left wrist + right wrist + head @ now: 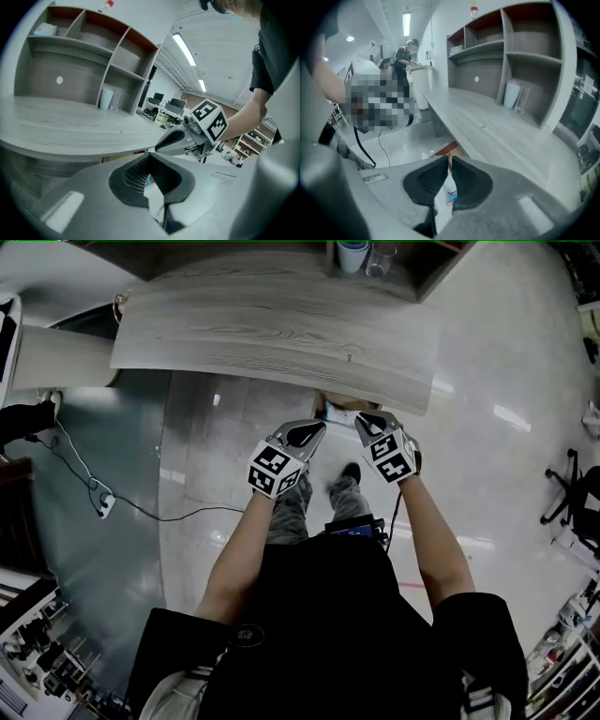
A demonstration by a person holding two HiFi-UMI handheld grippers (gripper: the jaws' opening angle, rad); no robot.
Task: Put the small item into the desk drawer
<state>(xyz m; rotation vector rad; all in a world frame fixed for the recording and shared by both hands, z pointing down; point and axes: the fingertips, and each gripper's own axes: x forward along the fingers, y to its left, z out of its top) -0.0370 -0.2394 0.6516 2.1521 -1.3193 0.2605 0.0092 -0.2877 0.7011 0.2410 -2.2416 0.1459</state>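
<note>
Small item — below the right gripper jaws, untouched

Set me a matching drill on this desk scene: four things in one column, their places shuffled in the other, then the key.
Things
1. pale cup
2. red-capped bottle
3. power strip
4. pale box

Places
A. on the floor, on a black cable
B. on top of the shelf unit
C. in an upper shelf compartment
D. on the desk top, in a lower compartment beside a clear glass

Pairs: 1-D, 2-B, 3-A, 4-C
</note>
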